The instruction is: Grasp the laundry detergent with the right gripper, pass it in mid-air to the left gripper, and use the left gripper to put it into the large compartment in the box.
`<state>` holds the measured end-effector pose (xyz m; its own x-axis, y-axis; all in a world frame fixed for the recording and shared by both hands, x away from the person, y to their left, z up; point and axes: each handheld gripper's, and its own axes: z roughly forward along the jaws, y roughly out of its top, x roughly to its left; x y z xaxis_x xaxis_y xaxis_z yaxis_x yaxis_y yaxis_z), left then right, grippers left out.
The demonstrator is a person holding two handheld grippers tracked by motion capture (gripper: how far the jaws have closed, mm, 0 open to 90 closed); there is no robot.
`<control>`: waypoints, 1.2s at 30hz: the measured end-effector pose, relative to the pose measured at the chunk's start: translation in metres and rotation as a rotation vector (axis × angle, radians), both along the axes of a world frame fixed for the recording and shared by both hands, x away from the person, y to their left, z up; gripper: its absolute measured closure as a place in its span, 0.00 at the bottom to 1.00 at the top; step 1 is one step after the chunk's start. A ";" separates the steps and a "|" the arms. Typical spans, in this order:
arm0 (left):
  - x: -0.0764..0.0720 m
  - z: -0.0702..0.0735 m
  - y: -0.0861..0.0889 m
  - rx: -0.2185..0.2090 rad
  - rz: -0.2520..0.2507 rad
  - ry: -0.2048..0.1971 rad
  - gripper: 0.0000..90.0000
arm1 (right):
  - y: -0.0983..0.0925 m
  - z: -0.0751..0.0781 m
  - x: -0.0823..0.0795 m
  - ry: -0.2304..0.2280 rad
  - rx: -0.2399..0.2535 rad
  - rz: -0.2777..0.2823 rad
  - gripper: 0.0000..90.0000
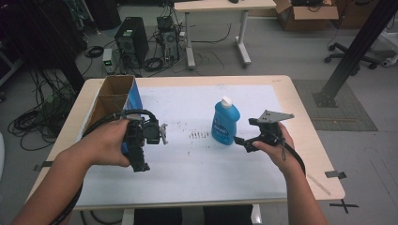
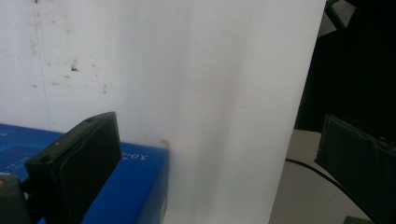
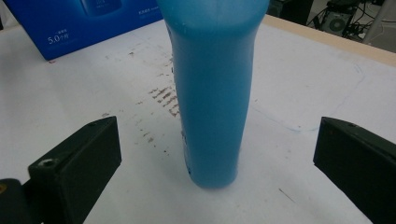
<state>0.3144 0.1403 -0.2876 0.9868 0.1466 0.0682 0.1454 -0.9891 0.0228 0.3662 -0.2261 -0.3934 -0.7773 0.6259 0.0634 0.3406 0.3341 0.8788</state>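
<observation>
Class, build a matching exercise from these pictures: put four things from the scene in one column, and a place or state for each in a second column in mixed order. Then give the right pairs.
Column one:
1. blue bottle
2. open cardboard box
3. right gripper
4. left gripper

Column two:
A. open, beside the box's blue side
B. stands upright near the table's middle, white cap on
C. sits at the table's far left corner, top flaps open
D. open, jaws on either side of the bottle without touching it

Pairs: 1-B, 2-C, 3-D, 4-A
</observation>
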 end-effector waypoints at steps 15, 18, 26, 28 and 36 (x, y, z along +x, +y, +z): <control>-0.003 -0.001 0.007 0.004 0.011 -0.009 0.00 | 0.018 -0.011 0.012 -0.029 -0.006 -0.005 0.01; -0.004 -0.001 0.007 0.006 0.009 -0.008 0.00 | 0.020 -0.014 0.014 -0.026 -0.006 -0.017 0.01; -0.005 -0.002 0.006 0.007 0.006 -0.007 0.00 | 0.025 -0.020 0.020 -0.022 0.018 -0.033 0.01; -0.005 -0.003 0.006 0.008 0.005 -0.008 0.00 | 0.025 -0.021 0.021 -0.018 0.022 -0.032 0.01; -0.005 -0.003 0.004 0.007 0.000 -0.009 0.00 | 0.029 -0.027 0.028 -0.011 0.037 -0.046 0.01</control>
<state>0.3091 0.1443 -0.2903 0.9862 0.1463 0.0781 0.1454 -0.9892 0.0167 0.3942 -0.1972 -0.4206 -0.7484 0.6585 0.0789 0.3452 0.2853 0.8941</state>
